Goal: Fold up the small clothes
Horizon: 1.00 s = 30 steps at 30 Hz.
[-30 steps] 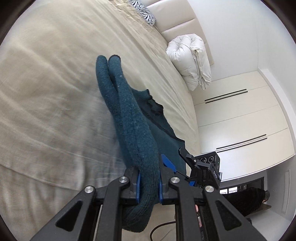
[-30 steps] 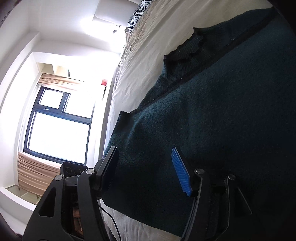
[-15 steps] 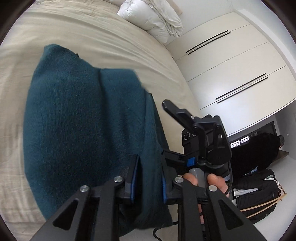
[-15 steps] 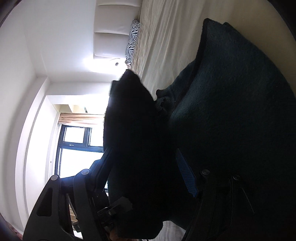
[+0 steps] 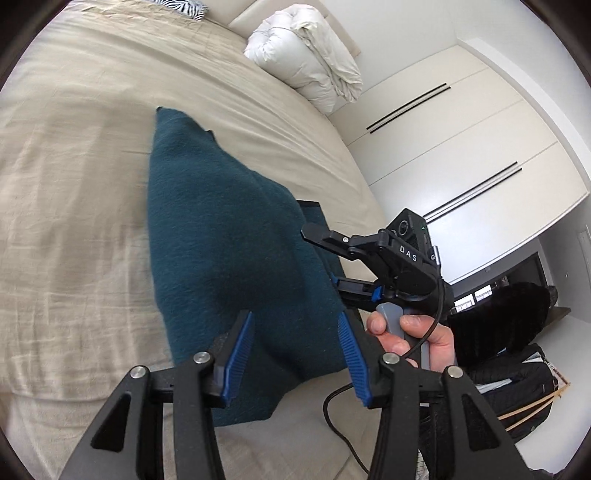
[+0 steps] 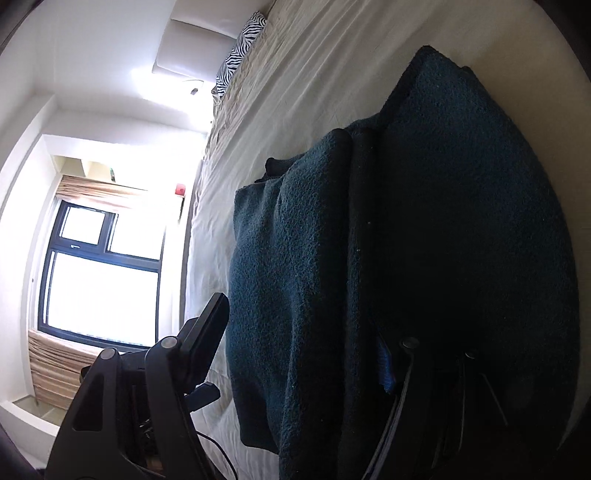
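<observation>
A dark teal knit sweater (image 5: 229,251) lies folded on the beige bed (image 5: 74,206), its sleeve laid over the body. My left gripper (image 5: 295,354) is open just above the sweater's near edge, with nothing between its blue pads. My right gripper (image 5: 325,258) shows in the left wrist view at the sweater's right edge, its jaws spread apart. In the right wrist view the sweater (image 6: 406,258) fills the frame, and the right gripper (image 6: 303,339) is open with the folded layers lying between its fingers.
A white duvet bundle (image 5: 310,70) and a zebra-print pillow (image 5: 181,5) lie at the bed's head. White wardrobe doors (image 5: 461,155) stand to the right. A window (image 6: 99,280) is beyond the bed's far side. Dark bags (image 5: 513,384) sit on the floor.
My left gripper carried the sleeve over the sweater's body, then opened and let it go. The sleeve now lies flat on the body. My right gripper stayed open at the sweater's edge.
</observation>
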Available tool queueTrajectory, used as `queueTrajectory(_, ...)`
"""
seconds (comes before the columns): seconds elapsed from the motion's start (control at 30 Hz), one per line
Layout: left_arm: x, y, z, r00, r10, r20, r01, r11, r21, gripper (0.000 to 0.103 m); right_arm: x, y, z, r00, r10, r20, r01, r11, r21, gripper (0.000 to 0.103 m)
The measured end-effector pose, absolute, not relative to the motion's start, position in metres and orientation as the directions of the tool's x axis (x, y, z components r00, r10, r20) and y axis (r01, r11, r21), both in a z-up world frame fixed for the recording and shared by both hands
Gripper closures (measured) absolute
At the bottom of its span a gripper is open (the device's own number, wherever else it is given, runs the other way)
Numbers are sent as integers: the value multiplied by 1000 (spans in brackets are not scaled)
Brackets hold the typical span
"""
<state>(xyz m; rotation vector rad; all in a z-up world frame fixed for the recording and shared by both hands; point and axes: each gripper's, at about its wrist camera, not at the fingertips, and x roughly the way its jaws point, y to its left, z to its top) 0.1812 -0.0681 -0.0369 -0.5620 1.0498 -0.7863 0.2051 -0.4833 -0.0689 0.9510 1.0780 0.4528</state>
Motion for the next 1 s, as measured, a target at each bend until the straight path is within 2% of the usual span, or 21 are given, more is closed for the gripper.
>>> queueTrajectory(0.03, 179, -65, -39, 275, -794, -542, 284, 605, -744, 53, 207, -478, -65, 421, 700, -576, 117, 588, 800, 49)
queueTrajectory(0.1, 174, -59, -44, 273, -796, -541, 276, 603, -749, 53, 212, -471, -63, 389, 650, -652, 121, 666, 736, 73)
queueTrajectory(0.2, 167, -57, -43, 269, -798, -540, 285, 601, -747, 53, 214, -467, -60, 373, 590, -716, 120, 734, 668, 88)
queueTrajectory(0.47, 162, -60, -39, 257, -799, -544, 297, 601, -742, 53, 203, -479, -20, 453, 515, -728, 64, 796, 603, 90)
queueTrajectory(0.7, 161, -67, -38, 234, -794, -561, 317, 608, -728, 53, 178, -535, -33, 476, 482, -735, 142, 783, 605, 91)
queueTrajectory(0.93, 163, -75, -44, 220, -780, -586, 313, 626, -715, 53, 166, -555, -55, 474, 522, -709, 170, 736, 655, 90)
queueTrajectory(1.0, 163, -75, -43, 226, -774, -592, 321, 633, -705, 53, 168, -558, -55, 471, 533, -703, 204, 709, 675, 87)
